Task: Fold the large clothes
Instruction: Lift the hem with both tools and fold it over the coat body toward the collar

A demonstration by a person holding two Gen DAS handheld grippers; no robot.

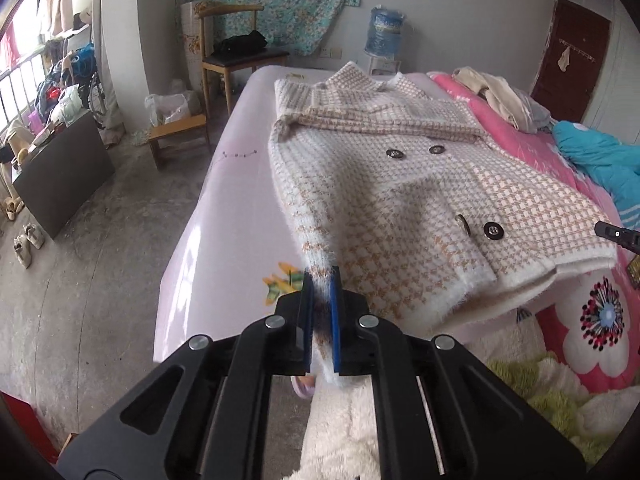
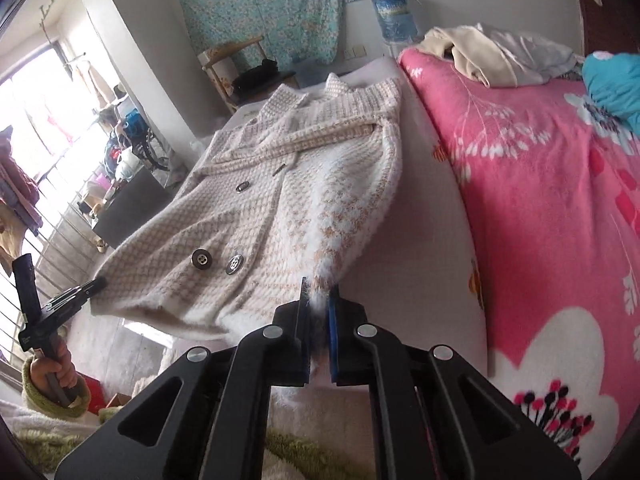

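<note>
Gripping the fuzzy hem corners of the houndstooth coat (image 1: 384,184), both pairs of fingers, left gripper (image 1: 321,320) and right gripper (image 2: 319,330), are clenched on soft, heavy-looking knit that sags between them over the bed (image 1: 224,184).

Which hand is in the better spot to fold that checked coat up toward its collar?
Neither, I think: both should move together. The left tongs and right tongs each pinch a bottom corner of the coat, its hem lifted off the bed.
</note>
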